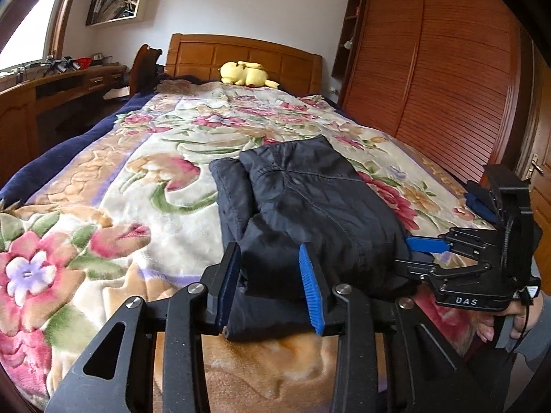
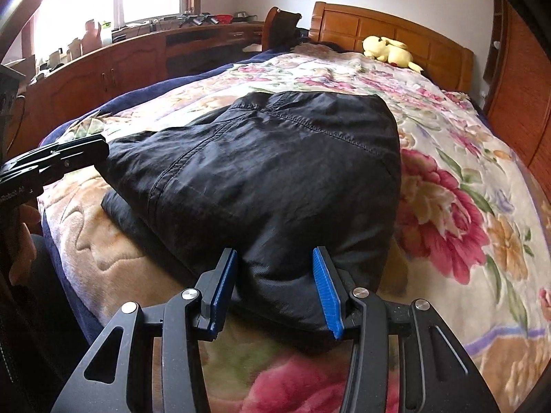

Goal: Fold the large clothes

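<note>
A dark padded garment lies folded into a thick stack on the flowered blanket near the foot of the bed. My left gripper has the stack's near left corner between its blue pads, and the fabric fills the gap. My right gripper is shut on the near right corner, with the cloth bulging between its pads. In the left wrist view the right gripper reaches into the garment's right edge. In the right wrist view the left gripper touches the left edge.
A yellow plush toy lies by the wooden headboard. A wooden wardrobe runs along the right side. A cluttered desk stands under the window on the left. A person's hand holds the right gripper.
</note>
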A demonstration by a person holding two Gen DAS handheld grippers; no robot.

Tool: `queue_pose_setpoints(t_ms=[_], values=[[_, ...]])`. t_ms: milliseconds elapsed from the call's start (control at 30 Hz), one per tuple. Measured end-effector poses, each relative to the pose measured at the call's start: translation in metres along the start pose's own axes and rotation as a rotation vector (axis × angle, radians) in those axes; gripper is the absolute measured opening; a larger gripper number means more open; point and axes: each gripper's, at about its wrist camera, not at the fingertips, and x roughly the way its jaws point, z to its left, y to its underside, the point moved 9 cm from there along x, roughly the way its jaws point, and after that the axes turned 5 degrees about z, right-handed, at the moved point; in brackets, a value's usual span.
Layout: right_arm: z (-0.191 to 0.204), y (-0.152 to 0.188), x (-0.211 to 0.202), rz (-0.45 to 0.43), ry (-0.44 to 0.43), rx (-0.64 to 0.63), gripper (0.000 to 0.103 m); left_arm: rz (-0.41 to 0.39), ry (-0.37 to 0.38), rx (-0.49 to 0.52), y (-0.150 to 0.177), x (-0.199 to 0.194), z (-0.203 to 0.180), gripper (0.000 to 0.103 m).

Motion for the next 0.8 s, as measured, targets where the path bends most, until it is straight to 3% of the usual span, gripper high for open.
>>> queue_pose_setpoints(t_ms=[167,567,633,733,800], values=[[0.0,0.001,-0.001,-0.008,-0.009,0.001,0.047,0.021,0.008,-0.013,0.002,0.004,0.003,0.047],[-0.002,0.001,-0.004,-0.023,-0.017,0.004,0.047,0.058,0.005,-0.077,0.008,0.017,0.017,0.047],[-0.002,-0.001,-0.007,-0.02,-0.014,-0.005,0.047,0.056,0.015,-0.07,0.008,0.017,0.016,0.04],[-0.004,-0.004,-0.014,-0.024,-0.035,0.002,0.047,0.055,0.043,-0.056,0.009,0.017,0.011,0.017],[-0.009,-0.006,-0.02,-0.032,-0.053,0.021,0.047,0.039,0.036,-0.037,0.008,0.013,0.008,0.011]])
